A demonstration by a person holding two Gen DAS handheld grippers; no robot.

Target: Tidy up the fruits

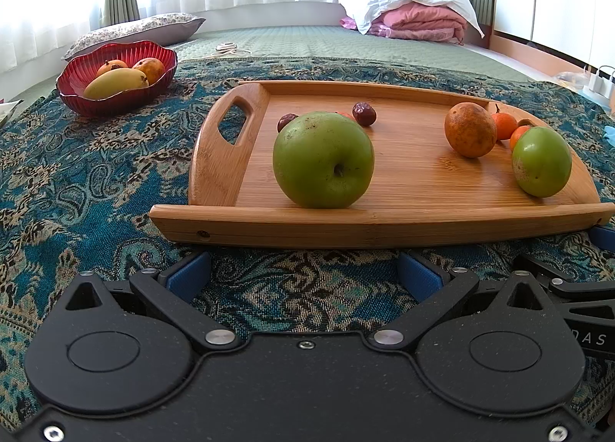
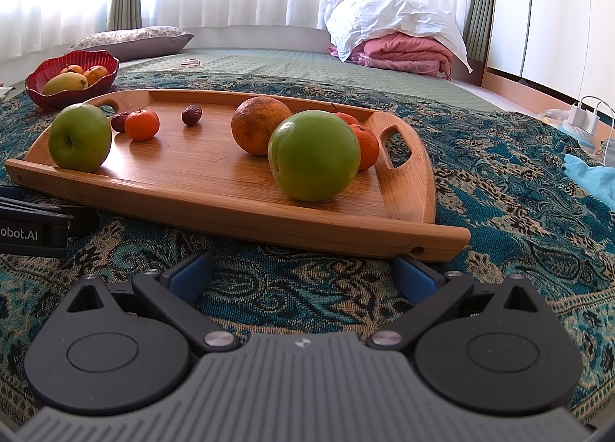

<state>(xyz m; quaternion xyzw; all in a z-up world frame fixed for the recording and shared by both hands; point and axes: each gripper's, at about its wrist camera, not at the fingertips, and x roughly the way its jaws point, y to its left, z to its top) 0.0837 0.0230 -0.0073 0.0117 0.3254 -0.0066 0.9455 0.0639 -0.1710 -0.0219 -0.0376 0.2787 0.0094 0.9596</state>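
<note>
Fruits loose on bamboo tray [image 1: 403,226], centre frame | red bowl [image 1: 77,95] upper left, likely destination | left hand-held gripper [image 1: 303,276] spread, empty | right hand-held gripper [image 2: 303,276] spread, empty

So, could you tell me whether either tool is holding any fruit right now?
Nothing is held: the left tool and right tool are both open and empty, short of the wooden tray.

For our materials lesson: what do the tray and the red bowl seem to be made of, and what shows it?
Tray: looks like bamboo or wood, smooth with a slight sheen; fine parallel grain strips show. Red bowl: probably glass, possibly plastic; glossy, ribbed, light glows through its wavy rim.
</note>
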